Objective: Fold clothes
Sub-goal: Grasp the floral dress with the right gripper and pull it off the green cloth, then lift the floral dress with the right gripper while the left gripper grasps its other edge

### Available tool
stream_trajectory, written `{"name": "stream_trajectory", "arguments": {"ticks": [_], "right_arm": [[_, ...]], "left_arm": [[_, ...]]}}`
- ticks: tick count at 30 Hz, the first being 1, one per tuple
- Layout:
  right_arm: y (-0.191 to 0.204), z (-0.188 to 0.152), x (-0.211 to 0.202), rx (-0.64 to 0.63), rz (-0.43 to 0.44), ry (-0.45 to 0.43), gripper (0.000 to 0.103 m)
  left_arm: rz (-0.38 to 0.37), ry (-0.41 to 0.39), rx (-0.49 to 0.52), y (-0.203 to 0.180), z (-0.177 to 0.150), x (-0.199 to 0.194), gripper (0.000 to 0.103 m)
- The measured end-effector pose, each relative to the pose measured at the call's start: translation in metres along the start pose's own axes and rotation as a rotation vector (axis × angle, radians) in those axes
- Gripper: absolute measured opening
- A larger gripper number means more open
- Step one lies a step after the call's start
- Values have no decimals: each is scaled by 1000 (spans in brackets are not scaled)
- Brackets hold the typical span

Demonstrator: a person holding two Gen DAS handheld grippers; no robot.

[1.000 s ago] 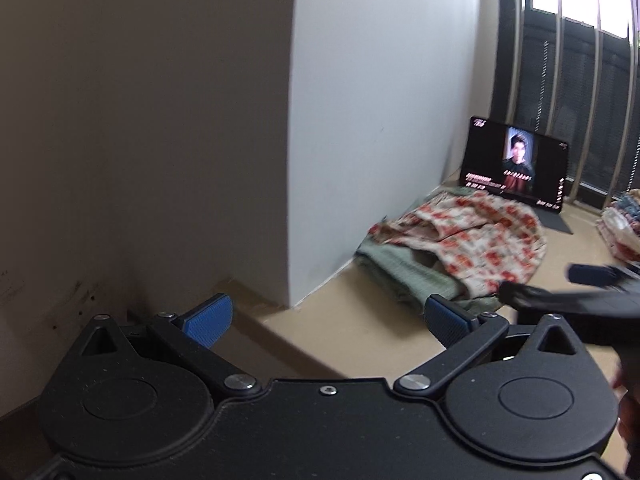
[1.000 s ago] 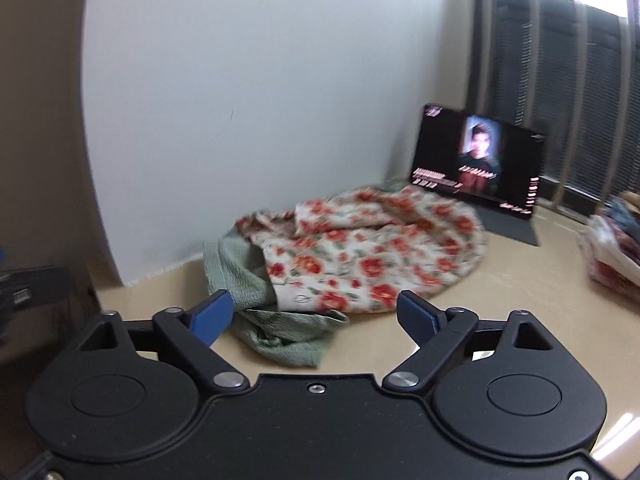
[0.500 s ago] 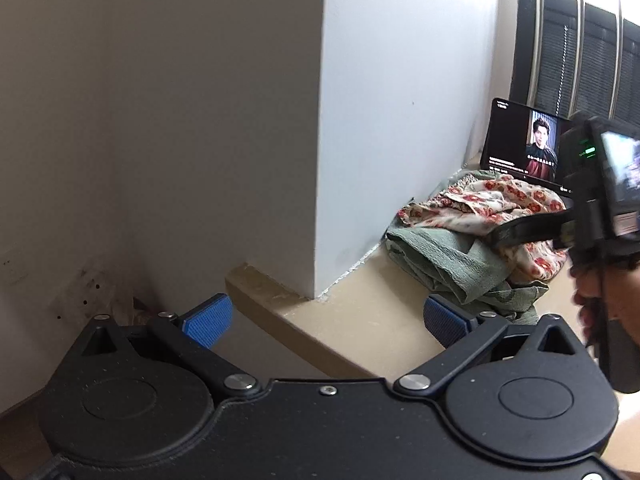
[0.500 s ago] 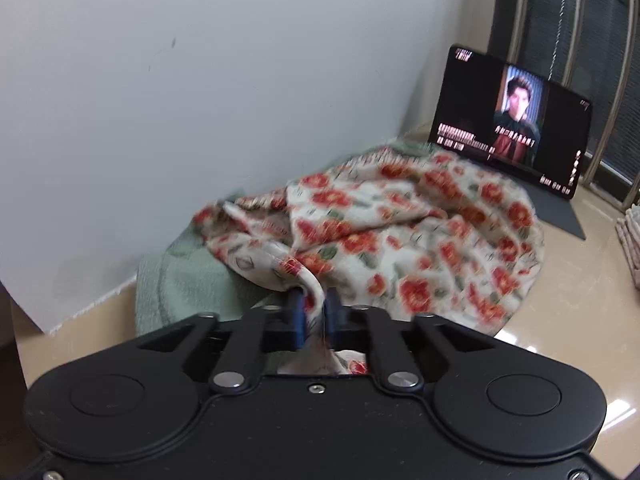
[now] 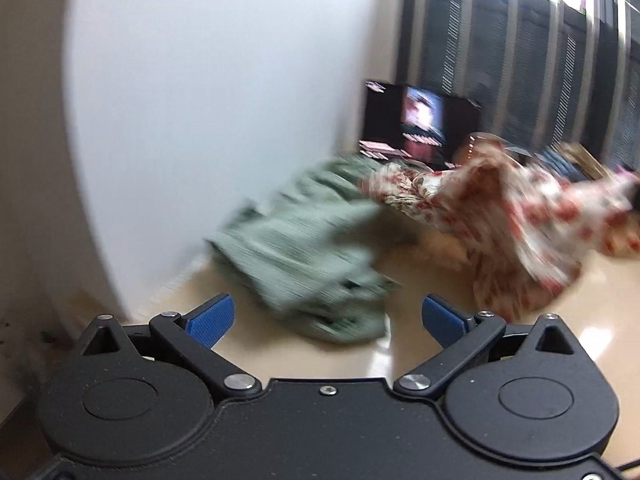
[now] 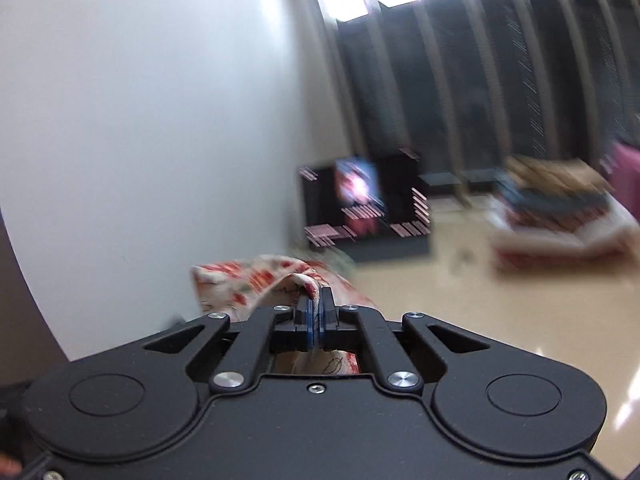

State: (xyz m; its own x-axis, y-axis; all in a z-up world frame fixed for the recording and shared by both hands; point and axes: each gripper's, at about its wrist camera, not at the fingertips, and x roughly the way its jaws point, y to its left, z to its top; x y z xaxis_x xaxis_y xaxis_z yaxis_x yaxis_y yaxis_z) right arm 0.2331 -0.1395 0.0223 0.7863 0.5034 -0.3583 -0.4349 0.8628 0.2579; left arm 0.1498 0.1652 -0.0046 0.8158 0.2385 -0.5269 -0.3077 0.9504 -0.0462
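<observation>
**Ana:** While both views are blurred, what can be counted?

**Ben:** Two loose garments and two grippers. The right gripper [image 6: 316, 312] has its jaws closed tight on a fold of the cream cotton garment printed with red flowers [image 5: 520, 216]. That cloth hangs stretched off the surface toward the right edge of the left wrist view. The crumpled sage-green garment [image 5: 304, 248] lies on the glossy beige surface [image 5: 580, 320], against the foot of the white wall [image 5: 200, 100].

**Ana:** And the left gripper?

**Ben:** The left gripper [image 5: 328, 318] has its blue-padded jaws spread wide, holding nothing, just short of the green garment's near edge.

**Ana:** Anything else around?

**Ben:** One dark tablet screen [image 6: 364, 208] stands propped behind the clothes. One stack of folded fabrics [image 6: 560, 216] sits to the right, well apart. Bare beige surface lies open between them.
</observation>
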Motion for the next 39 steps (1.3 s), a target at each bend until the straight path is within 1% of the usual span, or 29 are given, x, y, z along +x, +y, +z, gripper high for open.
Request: {"name": "stream_trajectory", "arguments": {"ticks": [1, 3, 5, 7, 8, 10, 12, 15, 19, 20, 22, 24, 25, 26, 27, 28, 29, 30, 32, 34, 36, 38, 39], "right_arm": [[-17, -7, -8, 19, -35, 40, 3], [-46, -22, -22, 42, -137, 135, 8], [-65, -33, -38, 53, -232, 176, 16], [-73, -39, -54, 56, -295, 176, 48], [-73, -41, -61, 50, -301, 165, 53], [-63, -42, -75, 5, -286, 134, 55], [-46, -40, -79, -72, -255, 107, 57], [-19, -34, -66, -177, -157, 112, 65], [12, -37, -27, -279, -32, 162, 67], [21, -40, -17, -306, -12, 179, 67], [37, -49, 9, -382, -14, 224, 67], [50, -57, 38, -442, -57, 283, 65], [55, -59, 52, -463, -83, 315, 57], [55, -60, 62, -458, -114, 339, 49], [50, -58, 66, -417, -119, 350, 27], [45, -55, 69, -375, -124, 359, 18], [40, -52, 71, -334, -128, 364, 13], [33, -46, 65, -294, -125, 341, 5], [18, -34, 53, -217, -119, 293, 5], [3, -19, 30, -153, -114, 224, 5], [-13, -3, 3, -89, -77, 157, 5], [-24, 8, -26, -62, -60, 107, 5], [-29, 12, -40, -49, -53, 85, 5]], "left_arm": [[-14, 16, 15, -9, -4, 2, 101], [-40, 39, 40, -24, -9, 4, 101], [-54, 47, 60, -36, -14, 5, 101], [-52, 50, 75, -46, -17, 5, 102], [-49, 52, 81, -49, -18, 6, 102], [-40, 56, 84, -52, -18, 6, 103], [-34, 55, 83, -53, -18, 5, 103], [-28, 54, 86, -53, -17, -1, 103], [-18, 52, 91, -49, -13, -8, 103], [-14, 52, 91, -48, -12, -10, 103], [-7, 47, 90, -43, -11, -13, 103], [0, 41, 84, -38, -10, -17, 103], [4, 38, 79, -36, -10, -18, 103], [7, 36, 74, -32, -9, -19, 103], [12, 35, 68, -29, -9, -19, 103], [15, 36, 63, -26, -9, -19, 103], [17, 38, 58, -23, -8, -18, 103], [17, 41, 53, -21, -8, -16, 103], [-5, 51, 55, -20, -5, -11, 103], [-50, 64, 67, -24, -3, -4, 103], [-95, 67, 74, -32, -1, 1, 103], [-158, 65, 81, -44, -1, 3, 103], [-202, 67, 89, -52, -2, 4, 103]]}}
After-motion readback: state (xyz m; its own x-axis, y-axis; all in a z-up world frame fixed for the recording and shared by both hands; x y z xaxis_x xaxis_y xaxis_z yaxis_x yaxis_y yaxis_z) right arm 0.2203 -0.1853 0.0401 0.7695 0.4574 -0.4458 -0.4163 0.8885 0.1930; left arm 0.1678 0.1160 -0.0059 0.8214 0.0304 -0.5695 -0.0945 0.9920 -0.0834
